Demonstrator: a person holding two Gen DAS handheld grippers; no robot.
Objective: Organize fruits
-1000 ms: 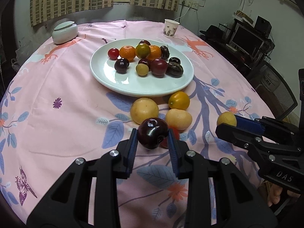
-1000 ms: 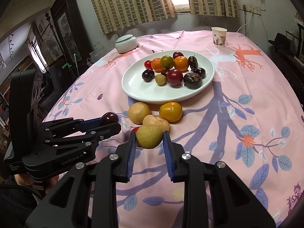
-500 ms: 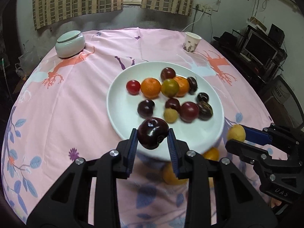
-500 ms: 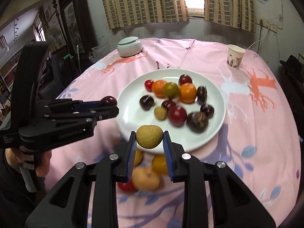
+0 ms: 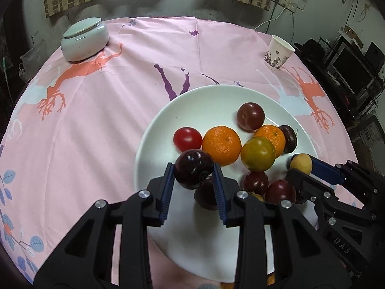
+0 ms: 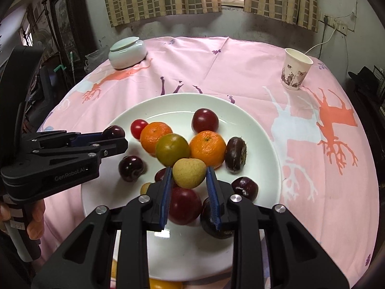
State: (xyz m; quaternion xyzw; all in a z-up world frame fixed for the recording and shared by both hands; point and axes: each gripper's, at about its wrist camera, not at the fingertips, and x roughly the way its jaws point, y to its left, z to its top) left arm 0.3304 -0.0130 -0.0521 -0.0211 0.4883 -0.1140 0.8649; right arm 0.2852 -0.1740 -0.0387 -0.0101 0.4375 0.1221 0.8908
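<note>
Both tools have swung from the loose fruit to above the plate: left tool clamped on a plum, right tool on a yellow fruit; release comes next.

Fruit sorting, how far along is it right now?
Done: most fruit already sits on the white plate. In hand: the left gripper holds a dark plum and the right gripper a yellow fruit, both above the plate, unreleased. Left: an orange fruit below the plate's near rim.
</note>
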